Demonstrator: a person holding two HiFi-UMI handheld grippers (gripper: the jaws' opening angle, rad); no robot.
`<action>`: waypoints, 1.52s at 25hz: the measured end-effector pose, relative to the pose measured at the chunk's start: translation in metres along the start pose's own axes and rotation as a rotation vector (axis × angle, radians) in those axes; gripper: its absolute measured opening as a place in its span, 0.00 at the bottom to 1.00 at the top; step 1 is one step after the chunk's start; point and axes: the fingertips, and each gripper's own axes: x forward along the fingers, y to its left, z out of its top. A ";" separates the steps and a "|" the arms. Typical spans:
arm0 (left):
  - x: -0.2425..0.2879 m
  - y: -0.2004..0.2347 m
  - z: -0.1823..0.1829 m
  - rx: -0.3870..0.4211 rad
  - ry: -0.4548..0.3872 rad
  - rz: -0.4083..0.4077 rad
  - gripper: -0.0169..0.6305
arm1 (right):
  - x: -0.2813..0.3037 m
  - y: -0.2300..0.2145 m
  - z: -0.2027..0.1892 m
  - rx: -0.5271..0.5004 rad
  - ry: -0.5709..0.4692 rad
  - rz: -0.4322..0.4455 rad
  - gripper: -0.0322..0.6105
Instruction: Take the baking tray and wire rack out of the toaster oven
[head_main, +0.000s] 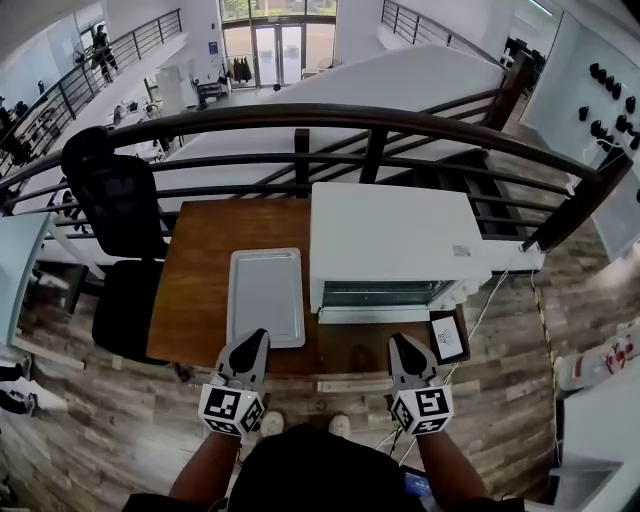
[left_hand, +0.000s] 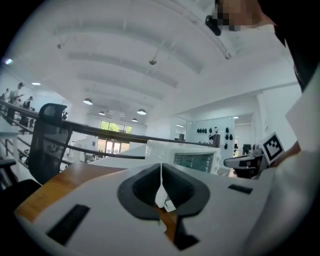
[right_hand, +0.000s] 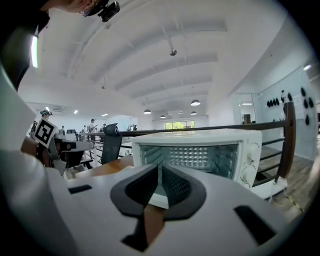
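On the wooden table stands the white toaster oven, its glass door folded down toward me. Through the right gripper view the oven cavity looks bare, with only the perforated back wall showing. A grey baking tray lies flat on the table left of the oven; I cannot tell whether a wire rack rests on it. My left gripper hovers over the tray's near edge, shut and holding nothing. My right gripper hangs in front of the oven door, shut and holding nothing.
A black office chair stands at the table's left. A dark curved railing runs behind the table and oven. A small framed card sits at the table's near right corner. Wood flooring surrounds the table.
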 end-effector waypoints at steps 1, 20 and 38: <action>0.002 -0.006 -0.003 -0.021 0.004 0.014 0.05 | -0.001 -0.007 -0.002 0.011 0.000 0.010 0.09; 0.029 -0.087 -0.046 0.043 0.124 -0.008 0.05 | 0.059 -0.074 -0.085 0.541 0.163 0.019 0.18; 0.098 -0.055 -0.060 0.039 0.229 -0.234 0.05 | 0.171 -0.097 -0.115 1.281 0.033 -0.029 0.30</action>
